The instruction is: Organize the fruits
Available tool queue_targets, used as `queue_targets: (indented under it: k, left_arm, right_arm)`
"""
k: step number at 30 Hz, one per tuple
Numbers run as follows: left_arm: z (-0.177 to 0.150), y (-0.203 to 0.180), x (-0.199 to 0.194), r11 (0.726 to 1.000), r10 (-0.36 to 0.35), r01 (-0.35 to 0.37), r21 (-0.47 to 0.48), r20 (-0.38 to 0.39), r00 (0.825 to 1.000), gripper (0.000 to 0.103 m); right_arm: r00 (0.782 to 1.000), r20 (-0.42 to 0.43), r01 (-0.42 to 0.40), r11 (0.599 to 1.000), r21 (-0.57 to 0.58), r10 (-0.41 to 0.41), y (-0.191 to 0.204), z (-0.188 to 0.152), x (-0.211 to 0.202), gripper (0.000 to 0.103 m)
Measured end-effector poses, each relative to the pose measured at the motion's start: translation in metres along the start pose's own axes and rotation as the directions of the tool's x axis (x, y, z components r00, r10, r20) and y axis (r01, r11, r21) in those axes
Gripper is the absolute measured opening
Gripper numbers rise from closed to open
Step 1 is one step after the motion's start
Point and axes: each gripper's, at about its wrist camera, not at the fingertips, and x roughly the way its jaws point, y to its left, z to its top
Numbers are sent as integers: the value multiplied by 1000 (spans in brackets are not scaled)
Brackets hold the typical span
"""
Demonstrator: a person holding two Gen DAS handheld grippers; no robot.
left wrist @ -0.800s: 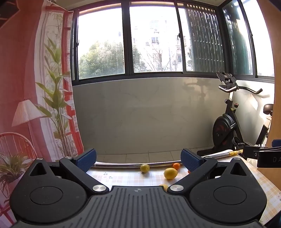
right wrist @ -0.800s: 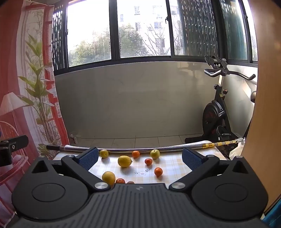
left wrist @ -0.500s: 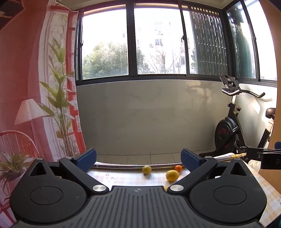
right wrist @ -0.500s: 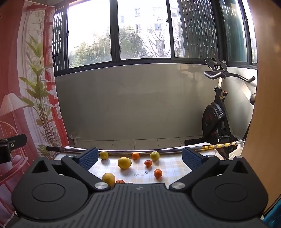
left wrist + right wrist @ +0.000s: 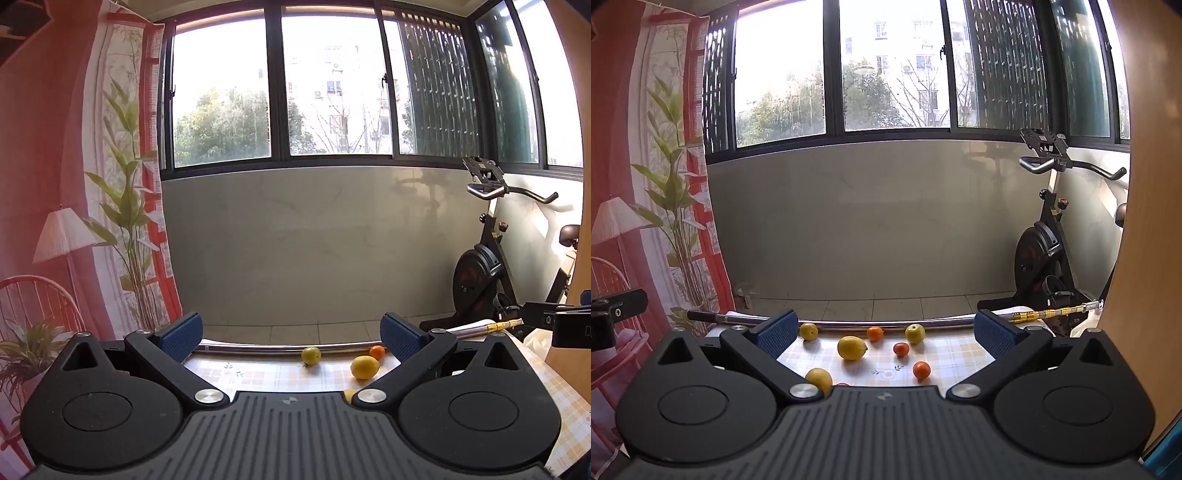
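Fruits lie loose on the checked tablecloth (image 5: 960, 354), just before the metal rod (image 5: 923, 324). Left gripper (image 5: 291, 330) and right gripper (image 5: 884, 328) hover spread and empty; approach one lemon (image 5: 851, 347) centred, closing gently.

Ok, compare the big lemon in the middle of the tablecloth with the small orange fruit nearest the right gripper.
The lemon is yellow; the orange fruit is deep orange. The lemon is clearly larger and oval with a pointed end, while the orange fruit is small and round. The lemon lies farther back and left; the orange fruit sits nearer the camera. Both rest loose on the checked tablecloth, untouched.
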Motion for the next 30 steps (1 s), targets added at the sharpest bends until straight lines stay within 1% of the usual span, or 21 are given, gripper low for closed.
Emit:
queue_targets:
  k: [30]
  left_arm:
    - [-2, 0, -5, 1000, 1, -1, -2, 12, 1000, 103]
  right_arm:
    - [1000, 22, 3, 1000, 7, -3, -2, -2, -6, 103]
